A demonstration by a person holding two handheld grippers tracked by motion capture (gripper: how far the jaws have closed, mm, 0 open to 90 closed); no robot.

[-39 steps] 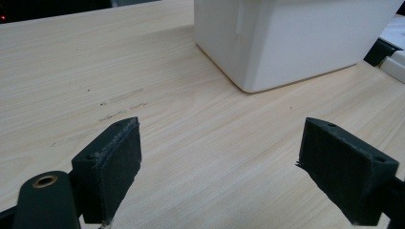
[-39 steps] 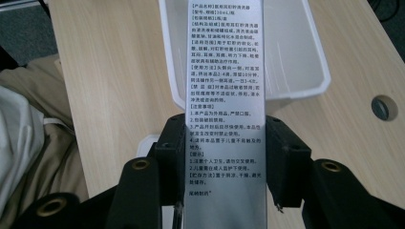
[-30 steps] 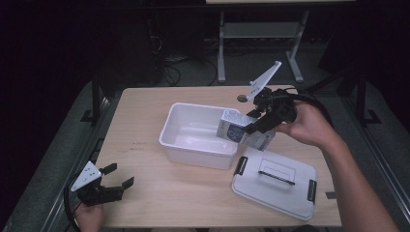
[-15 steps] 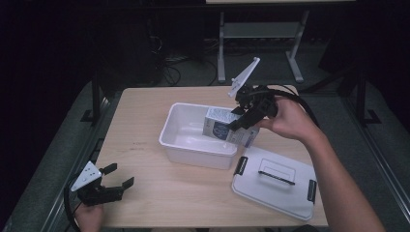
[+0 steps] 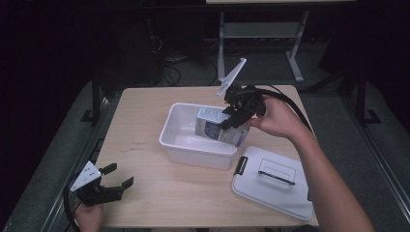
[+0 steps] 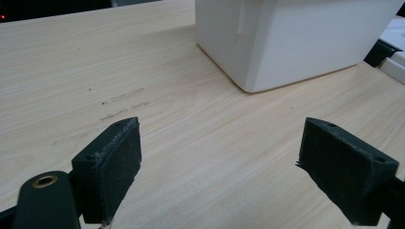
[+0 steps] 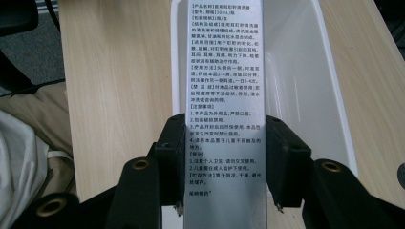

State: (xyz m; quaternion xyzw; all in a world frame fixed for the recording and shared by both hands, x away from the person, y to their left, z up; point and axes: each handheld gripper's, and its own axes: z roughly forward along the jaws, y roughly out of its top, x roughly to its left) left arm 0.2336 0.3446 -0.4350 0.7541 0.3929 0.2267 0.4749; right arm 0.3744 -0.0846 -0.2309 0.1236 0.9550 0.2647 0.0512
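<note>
1. Left gripper (image 5: 112, 185), high view: at the near left corner of the table (image 5: 145, 111), held by a hand (image 5: 89, 216) at the table edge, jaws spread with nothing between them.
2. Left gripper view adds detail: bare wood between the 2 black pads (image 6: 112, 169), faint scuff marks on the wood just ahead of the left pad, and a corner of the white bin (image 6: 291, 38) ahead and to the right, well apart from the pads.
3. White bin (image 5: 181, 133), high view: open-topped, mid-table, ahead and right of the left gripper, directly beneath the right one.
4. Box (image 5: 217, 126): pinched in the right gripper (image 5: 231, 120), tilted, its lower part inside the bin's right half. Whether it touches the bin floor cannot be told.
5. Right gripper view shows what the high view cannot: the box (image 7: 224, 95) has a narrow white face of printed text, with both pads (image 7: 169, 152) pressed on its long sides near the close end.
6. White lid (image 5: 273, 181) with dark latches and handle: flat on the table, near side of the right gripper, just beside the bin, under the right forearm (image 5: 324, 183).
</note>
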